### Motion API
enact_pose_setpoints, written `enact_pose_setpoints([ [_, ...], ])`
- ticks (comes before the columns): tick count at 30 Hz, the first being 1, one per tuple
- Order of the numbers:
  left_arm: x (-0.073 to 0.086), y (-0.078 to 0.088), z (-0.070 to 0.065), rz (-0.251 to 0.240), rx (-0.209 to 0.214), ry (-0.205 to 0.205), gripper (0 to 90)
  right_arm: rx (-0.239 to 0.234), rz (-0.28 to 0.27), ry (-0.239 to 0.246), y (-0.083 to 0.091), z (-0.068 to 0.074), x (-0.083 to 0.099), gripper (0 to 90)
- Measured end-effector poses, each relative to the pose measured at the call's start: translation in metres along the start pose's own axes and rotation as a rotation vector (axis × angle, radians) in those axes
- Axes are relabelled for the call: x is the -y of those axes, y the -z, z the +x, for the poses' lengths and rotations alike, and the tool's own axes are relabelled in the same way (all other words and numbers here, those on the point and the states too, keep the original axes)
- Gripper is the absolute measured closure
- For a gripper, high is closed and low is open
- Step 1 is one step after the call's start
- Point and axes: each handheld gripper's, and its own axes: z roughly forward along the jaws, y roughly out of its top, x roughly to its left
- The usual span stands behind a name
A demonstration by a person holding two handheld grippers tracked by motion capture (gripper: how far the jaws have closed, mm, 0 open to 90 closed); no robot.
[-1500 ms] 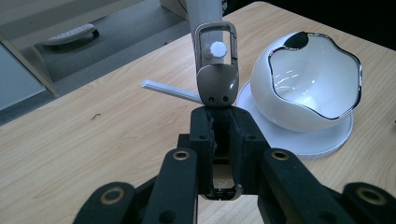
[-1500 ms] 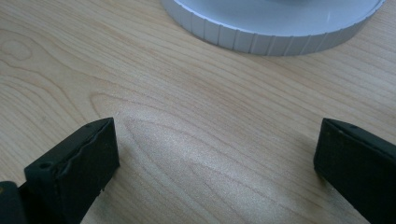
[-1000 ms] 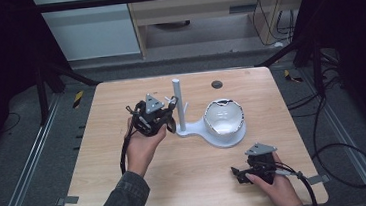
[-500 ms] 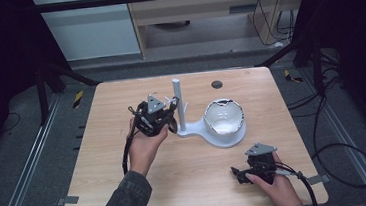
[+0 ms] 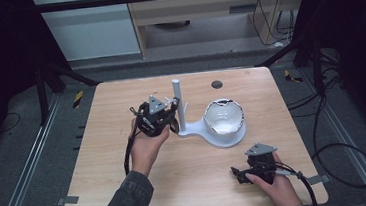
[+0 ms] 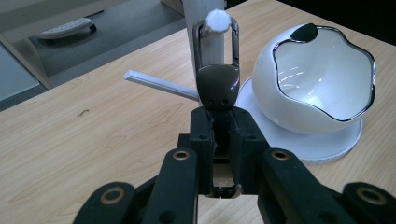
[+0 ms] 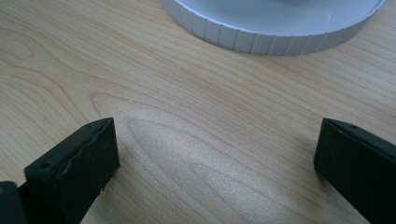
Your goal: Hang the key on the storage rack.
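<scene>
one glossy dark metal carabiner [image 6: 218,70] looped over a round white peg [image 6: 218,21]

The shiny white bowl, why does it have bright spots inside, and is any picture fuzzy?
In the left gripper view, the white bowl mirrors room light as glare streaks, and its chrome rim glints; the dark clip in the left gripper shines too. The right gripper view is soft on the stand's base. The high view is dim with dark edges.

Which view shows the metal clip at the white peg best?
The left gripper view: the metal clip sits close up, clamped in the left hand-held gripper, its loop around the white peg tip. In the high view the clip is too small to make out beside the stand. The right gripper view shows table and the stand's base edge.
</scene>
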Motion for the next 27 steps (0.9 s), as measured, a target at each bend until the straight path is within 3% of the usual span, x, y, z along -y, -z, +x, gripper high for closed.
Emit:
enact_pose_setpoints([
  [27, 0.0044, -0.0092, -0.0005, -0.027, 0.001, 0.012, 79.9, -0.002, -0.001, 0.001, 0.0002, 0.0002, 0.0002, 0.5],
])
